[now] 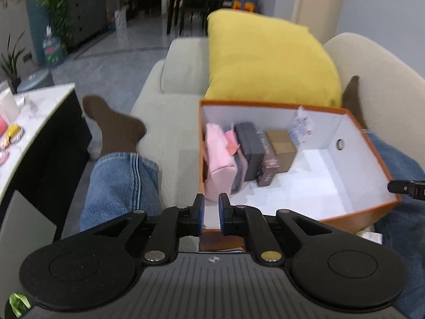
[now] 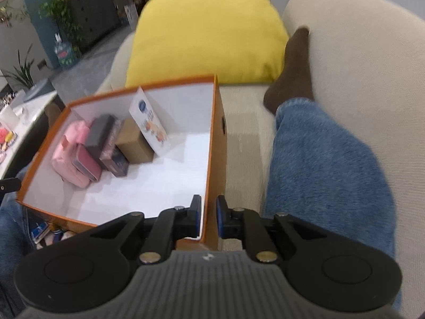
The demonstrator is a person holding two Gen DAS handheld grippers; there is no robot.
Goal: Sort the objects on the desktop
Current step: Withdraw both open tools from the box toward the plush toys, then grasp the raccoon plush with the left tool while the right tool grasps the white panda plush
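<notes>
On a beige sofa [image 1: 170,122], a seated person in blue jeans [image 1: 119,186] and brown socks [image 1: 114,130] steadies an open orange box [image 1: 358,143] between two handheld grippers.

The left gripper [image 1: 211,214] sits at the box's near-left corner. Its fingers are drawn narrow and appear to pinch the left wall, though the cardboard is partly hidden behind one finger.

The right gripper [image 2: 209,215] straddles the right wall near the front corner, one finger inside against the white lining, the other outside on the orange face. The wall fills the narrow gap between them.

Seen from the left wrist, the box takes up the centre and 3 o'clock side of the view. Its contents are packed into the far-left corner:
- a pink pouch [image 1: 219,154] at the 9 o'clock end of the row;
- a grey case [image 1: 251,148] next to it;
- a dark purple carton [image 1: 268,164];
- a brown carton [image 1: 283,143];
- a printed packet [image 1: 301,125] leaning on the back wall.

The rest of the white floor is bare. A yellow cushion [image 1: 265,58] rises behind the box at 12 o'clock. A marble tabletop [image 1: 39,106] edges in at 9 o'clock.
</notes>
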